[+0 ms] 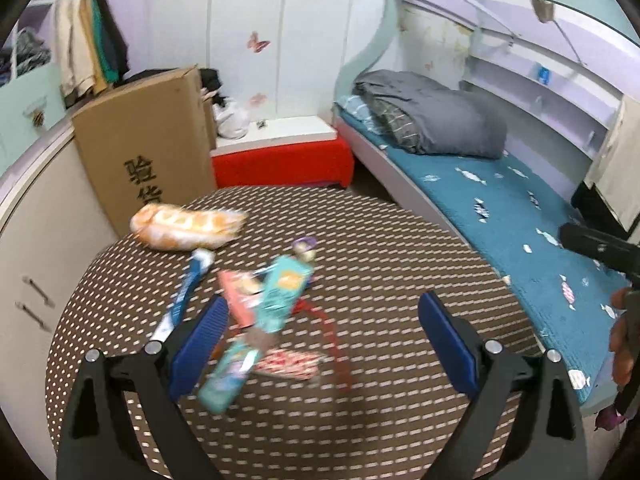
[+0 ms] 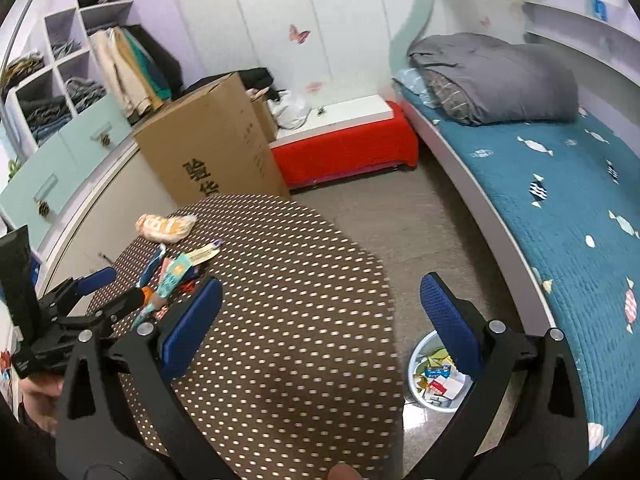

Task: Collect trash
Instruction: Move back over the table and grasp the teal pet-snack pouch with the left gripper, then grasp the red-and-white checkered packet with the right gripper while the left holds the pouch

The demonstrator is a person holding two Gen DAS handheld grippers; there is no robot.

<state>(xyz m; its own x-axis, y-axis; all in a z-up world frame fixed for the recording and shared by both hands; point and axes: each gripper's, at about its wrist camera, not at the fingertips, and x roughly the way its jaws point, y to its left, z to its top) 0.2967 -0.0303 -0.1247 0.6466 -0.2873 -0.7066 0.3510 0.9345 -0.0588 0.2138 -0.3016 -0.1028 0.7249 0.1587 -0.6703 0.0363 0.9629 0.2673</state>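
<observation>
The wrappers (image 1: 280, 292) lie in a loose heap at center-left of the left wrist view, on the bench (image 1: 400, 264). They look light, thin, crinkly and slippery; pinch a flat edge. Left tool (image 1: 320, 344) and right tool (image 2: 320, 320) are both spread, holding nothing.

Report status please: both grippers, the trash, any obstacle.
Left gripper open above wrappers on dotted table, nothing held. Right gripper open, empty. Bin on floor beside table, partly filled. No obstacle seen.
</observation>
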